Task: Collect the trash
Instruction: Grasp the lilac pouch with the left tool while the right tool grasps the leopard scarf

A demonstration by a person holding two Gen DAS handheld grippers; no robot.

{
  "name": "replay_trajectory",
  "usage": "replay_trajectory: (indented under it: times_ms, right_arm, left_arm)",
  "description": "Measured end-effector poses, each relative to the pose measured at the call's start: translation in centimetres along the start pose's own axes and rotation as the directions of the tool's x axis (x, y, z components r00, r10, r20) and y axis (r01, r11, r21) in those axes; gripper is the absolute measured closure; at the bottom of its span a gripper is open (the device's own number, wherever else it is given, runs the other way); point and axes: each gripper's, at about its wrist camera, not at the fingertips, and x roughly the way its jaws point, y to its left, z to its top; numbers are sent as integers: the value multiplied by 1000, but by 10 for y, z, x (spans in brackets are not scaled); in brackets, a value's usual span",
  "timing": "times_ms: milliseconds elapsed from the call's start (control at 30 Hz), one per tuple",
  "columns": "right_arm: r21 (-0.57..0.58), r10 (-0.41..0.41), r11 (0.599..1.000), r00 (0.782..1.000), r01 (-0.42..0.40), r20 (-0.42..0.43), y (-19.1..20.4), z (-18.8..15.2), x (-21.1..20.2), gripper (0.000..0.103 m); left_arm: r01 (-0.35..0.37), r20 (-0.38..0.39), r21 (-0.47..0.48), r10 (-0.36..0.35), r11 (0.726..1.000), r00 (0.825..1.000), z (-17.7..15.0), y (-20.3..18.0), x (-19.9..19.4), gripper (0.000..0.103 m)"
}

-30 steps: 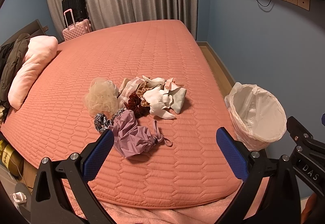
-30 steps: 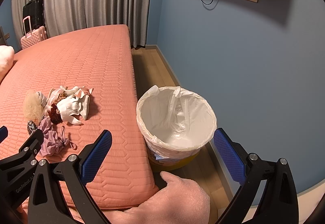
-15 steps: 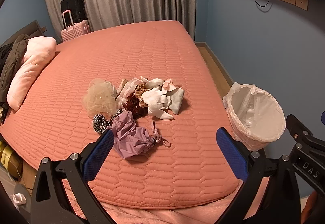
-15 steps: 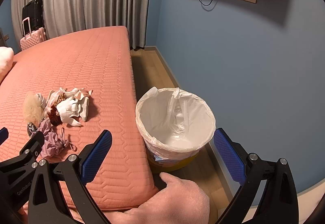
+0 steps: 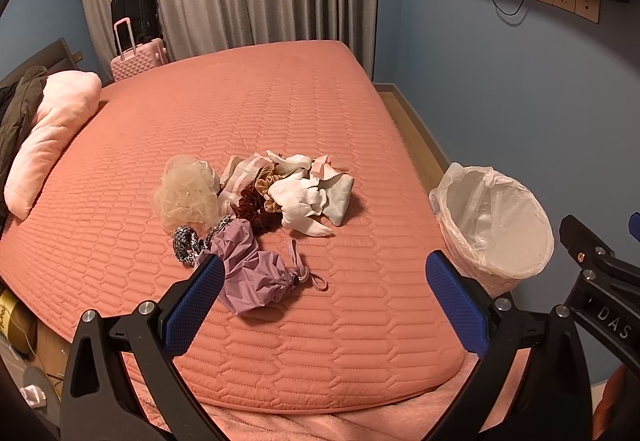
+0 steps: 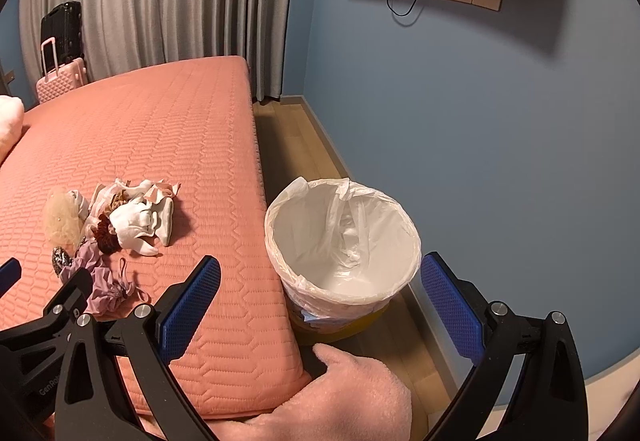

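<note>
Where bin (image 6: 344, 237) stands, liner (image 6: 320, 209) holds nothing

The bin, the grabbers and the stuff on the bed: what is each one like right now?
Trash bin: upright on the floor beside the bed, lined with a white bag, looks empty.
Pile of trash: heaped on the bed, untouched.
Left hand-held gripper: open, holding nothing.
Right hand-held gripper: open, holding nothing.

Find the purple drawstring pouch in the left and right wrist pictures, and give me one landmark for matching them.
Left wrist: purple drawstring pouch lies lower centre on the bed, just past the left gripper.
Right wrist: the pouch lies lower left, partly behind the other gripper's frame.
Shared landmark: the white-lined trash bin beside the bed.
</note>
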Motion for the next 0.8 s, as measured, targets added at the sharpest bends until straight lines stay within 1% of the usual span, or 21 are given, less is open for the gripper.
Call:
replay_trajectory:
  times_ms: [67,267,400,467,600,633,700,767,800]
  right_arm:
    - [5,-2,1000,1000,2,11,2,0,-3,6]
    - [11,5,1000,999,-6,36,13,2,-6,6]
    - [8,22,1000,999,-23,45,26,3,-3,6]
    - [8,41,999,998,-41,46,35,3,0,6]
    - [7,86,996,996,-86,26,54,3,10,6]
    - [5,100,995,995,-100,20,61,3,14,6]
    - [-1,123,992,992,-123,10,73,2,21,6]
    - [-9,146,989,989,-146,-4,86,1,29,6]
    - [-13,157,987,987,-157,-12,92,1,33,6]
  left_arm:
    - [17,-1,-1,-17,1000,1000,0,3,2,7]
    - [31,24,11,-32,999,999,0,18,9,7]
    - [44,24,-38,-44,998,999,-1,43,20,8]
    - [29,31,-61,-27,998,999,-1,56,25,8]
    - [7,10,-100,-6,995,1000,-4,85,44,8]
    - [-1,-6,-106,1,994,1000,-5,91,50,8]
    - [-1,-27,-107,-2,994,1000,-9,103,62,8]
    - [-31,-57,-99,26,995,998,-12,113,74,8]
    - [-30,-68,-102,23,994,997,-14,119,82,8]
